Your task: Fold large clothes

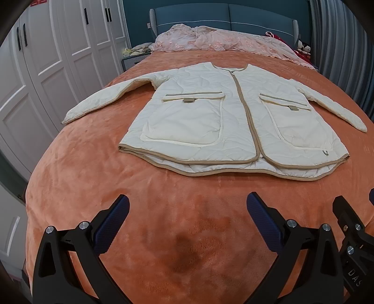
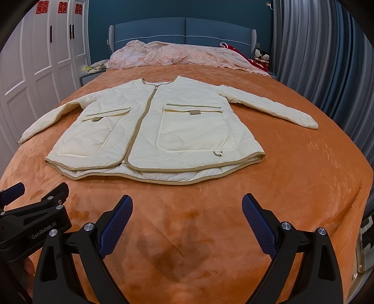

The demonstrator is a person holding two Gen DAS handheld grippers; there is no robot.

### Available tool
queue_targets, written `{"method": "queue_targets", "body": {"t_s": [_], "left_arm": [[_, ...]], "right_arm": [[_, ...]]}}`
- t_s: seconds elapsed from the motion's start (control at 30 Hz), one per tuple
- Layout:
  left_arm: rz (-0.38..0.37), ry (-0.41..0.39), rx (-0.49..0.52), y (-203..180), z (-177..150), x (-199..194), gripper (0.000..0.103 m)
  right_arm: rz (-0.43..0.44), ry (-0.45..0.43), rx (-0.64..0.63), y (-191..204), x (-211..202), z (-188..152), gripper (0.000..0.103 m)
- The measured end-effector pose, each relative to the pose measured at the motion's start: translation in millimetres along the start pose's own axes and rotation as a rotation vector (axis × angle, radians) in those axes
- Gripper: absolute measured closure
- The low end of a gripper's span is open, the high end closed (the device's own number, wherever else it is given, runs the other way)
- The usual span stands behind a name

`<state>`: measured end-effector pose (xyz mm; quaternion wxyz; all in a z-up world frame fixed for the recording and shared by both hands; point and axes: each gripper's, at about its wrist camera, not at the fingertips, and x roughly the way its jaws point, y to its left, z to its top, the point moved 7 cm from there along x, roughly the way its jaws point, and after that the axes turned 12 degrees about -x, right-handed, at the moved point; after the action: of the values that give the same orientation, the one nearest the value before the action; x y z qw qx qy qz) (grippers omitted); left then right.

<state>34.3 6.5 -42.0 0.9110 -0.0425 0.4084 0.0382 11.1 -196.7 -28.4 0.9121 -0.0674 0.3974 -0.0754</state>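
Jacket [image 1: 224, 117], cream quilted with tan binding, is lying front-up and flat on the bed [image 1: 187, 210], on the orange blanket, roughly mid-mattress, collar pointing toward the blue headboard [image 1: 224, 16] and hem facing the cameras. Front zip is running closed down the middle; two large patch pockets are sitting either side of it. Both sleeves are stretching outward and angling down toward the hem side, cuffs resting on the blanket. Hem is showing a second, lower layer peeking out beneath the front panels. Left gripper [image 1: 187, 208] is hovering over bare blanket on the near side of the hem, not touching the jacket, its blue-padded fingers [image 1: 116, 217] standing wide apart and holding nothing. Right gripper [image 2: 187, 208] is doing likewise just beside it, fingers [image 2: 257, 222] spread wide, empty, apart from the cloth. Each gripper is appearing at the edge of the other's view. Pink floral bedding [image 2: 177, 57] is lying bunched near the headboard, well apart from the jacket. White wardrobe doors [image 1: 58, 46] are standing to the left, grey curtains [image 2: 315, 46] hanging to the right.
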Motion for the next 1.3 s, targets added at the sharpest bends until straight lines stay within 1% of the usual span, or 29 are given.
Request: {"method": "queue_targets", "body": {"t_s": [0.6, 0.7, 0.77, 0.87, 0.97, 1.03, 1.1, 1.23, 1.3], "left_arm": [[-0.001, 0.010, -0.009, 4.0, -2.2, 2.4, 0.005], [-0.004, 0.018, -0.038, 9.7, -1.6, 5.7, 0.005], [-0.008, 0.023, -0.053, 12.5, 1.2, 8.5, 0.005], [-0.023, 0.023, -0.053, 13.3, 9.9, 13.4, 0.005], [-0.023, 0.012, -0.053, 11.8, 25.7, 19.4, 0.005], [-0.028, 0.011, -0.056, 10.6, 35.6, 25.2, 0.005], [-0.030, 0.019, -0.068, 10.7, 46.9, 34.5, 0.005], [-0.023, 0.028, -0.097, 10.5, 66.8, 55.7, 0.005], [-0.005, 0.021, -0.099, 10.1, 77.6, 67.2, 0.005]], "right_arm": [[0.013, 0.010, 0.001, 3.3, 4.1, -3.9, 0.010], [0.024, 0.018, 0.007, -4.5, 11.7, -4.7, 0.010], [0.033, 0.016, 0.031, -17.9, 17.0, -1.0, 0.010], [0.045, 0.008, 0.111, -54.9, 27.4, 12.4, 0.010], [0.029, -0.003, 0.179, -101.8, 42.3, 31.2, 0.010], [0.003, -0.004, 0.221, -137.4, 55.2, 44.0, 0.010], [-0.016, -0.002, 0.281, -177.3, 71.9, 56.5, 0.010], [0.007, 0.041, 0.440, -257.0, 125.0, 73.2, 0.010], [0.010, 0.056, 0.498, -286.7, 148.9, 78.2, 0.010]]}}
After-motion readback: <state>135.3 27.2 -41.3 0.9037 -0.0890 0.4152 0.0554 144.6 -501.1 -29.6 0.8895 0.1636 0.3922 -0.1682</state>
